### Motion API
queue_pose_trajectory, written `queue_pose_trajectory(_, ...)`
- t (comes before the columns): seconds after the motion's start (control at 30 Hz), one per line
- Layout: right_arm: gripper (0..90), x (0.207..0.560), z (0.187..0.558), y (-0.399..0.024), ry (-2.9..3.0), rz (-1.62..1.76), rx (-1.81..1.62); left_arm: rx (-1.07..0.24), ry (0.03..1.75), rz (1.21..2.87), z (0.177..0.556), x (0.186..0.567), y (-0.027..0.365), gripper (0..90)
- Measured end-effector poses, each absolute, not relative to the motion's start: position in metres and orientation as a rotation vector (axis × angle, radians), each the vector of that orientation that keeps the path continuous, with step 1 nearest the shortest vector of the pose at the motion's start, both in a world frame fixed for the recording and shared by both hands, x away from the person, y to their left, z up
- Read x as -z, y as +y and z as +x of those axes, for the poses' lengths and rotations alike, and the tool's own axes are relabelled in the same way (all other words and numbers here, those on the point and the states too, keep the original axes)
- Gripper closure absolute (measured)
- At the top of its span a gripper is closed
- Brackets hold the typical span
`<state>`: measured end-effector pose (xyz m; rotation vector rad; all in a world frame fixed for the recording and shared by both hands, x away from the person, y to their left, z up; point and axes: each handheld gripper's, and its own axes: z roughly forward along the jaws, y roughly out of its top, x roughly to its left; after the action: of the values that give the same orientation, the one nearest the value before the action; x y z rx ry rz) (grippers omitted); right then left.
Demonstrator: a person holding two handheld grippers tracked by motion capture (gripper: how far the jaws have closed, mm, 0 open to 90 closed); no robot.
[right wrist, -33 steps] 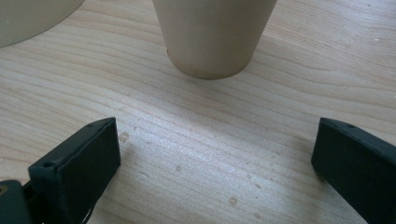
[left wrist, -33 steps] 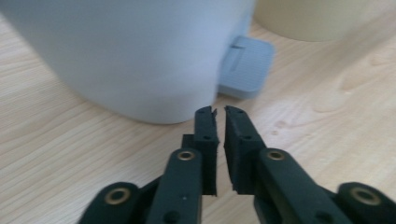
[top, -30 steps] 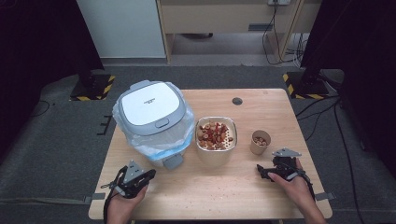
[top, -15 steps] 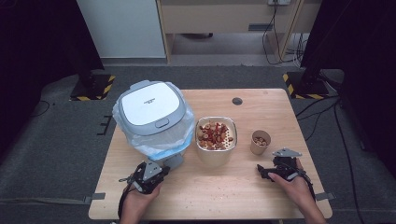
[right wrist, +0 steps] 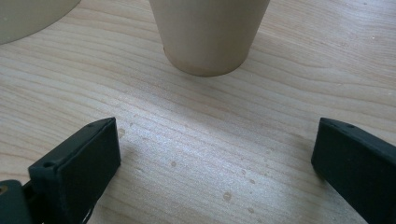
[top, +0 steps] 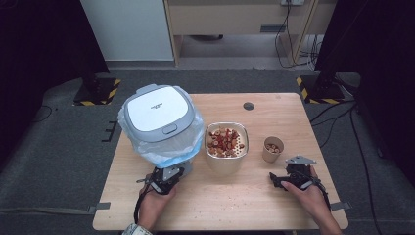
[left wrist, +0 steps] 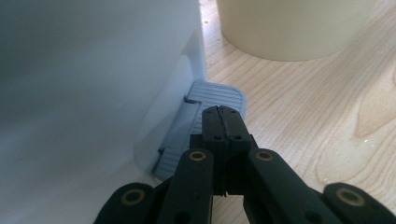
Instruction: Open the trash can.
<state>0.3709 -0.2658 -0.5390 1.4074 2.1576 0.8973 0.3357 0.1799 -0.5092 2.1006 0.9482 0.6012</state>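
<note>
The left gripper (left wrist: 219,114) was pressed together with nothing between its jaws, its tip right over the grey ribbed pedal (left wrist: 212,95) at the foot of the white bin (top: 161,125). The step in hand looked like pressing that pedal to lift the lid (top: 155,112). To do it well, the joined tip should have come straight down on the ribbed pad near its outer end, where leverage is best, and kept clear of the bin wall just to the gripper's left. A steady push would have served better than a jab, since the bin is light and its liner bag hangs loose. The bowl (top: 226,147) of nuts stood just ahead and to the right, so any sideways slip that way was to be avoided.

The right gripper (right wrist: 215,177) lay on the worktop (top: 254,205) with its jaws wide apart, the paper cup (right wrist: 210,32) just ahead of it.

Compared with the earlier high view, the left hand had slid rightward along the worktop's near edge to reach the bin's foot; the right hand had not shifted.
</note>
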Motion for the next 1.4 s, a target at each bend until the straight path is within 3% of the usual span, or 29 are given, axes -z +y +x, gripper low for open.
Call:
queue_pose_trajectory(0.7,1.7,0.539,0.371,-0.266,2.154,1.405,-0.893,-0.647,0.951,2.196,0.338,0.52,0.176,89.5)
queue_pose_trajectory(1.4,5.2,0.535,0.372,-0.271,2.174,1.4,-0.878,-0.62,0.97,2.179,0.339,0.521,0.178,89.4)
